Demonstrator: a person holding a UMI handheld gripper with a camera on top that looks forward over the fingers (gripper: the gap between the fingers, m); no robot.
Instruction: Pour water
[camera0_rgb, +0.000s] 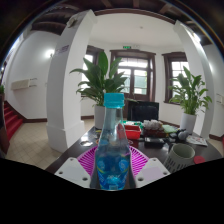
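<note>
1. The clear plastic water bottle, with a light-blue screw cap and a blue label round its lower half, stands upright between the gripper fingers, its body filling the gap between the two magenta pads.
2. The fingers look clenched on the bottle's lower body, one pad against each side; the contact itself is low in the view and partly hidden, so this is my reading rather than a certainty.
3. Thin plastic of this kind is likely to give under pressure and be smooth to the touch. With water inside it will probably feel moderately heavy, and the load will shift as it tilts.
4. The labelled band seems the best place to hold: it offers more friction, and squeezing there should dent the wall less.
5. The cap appears to be on, so it would need to come off before pouring.
6. Beyond the bottle, a dark desk carries a glass cup and small red items.
</note>
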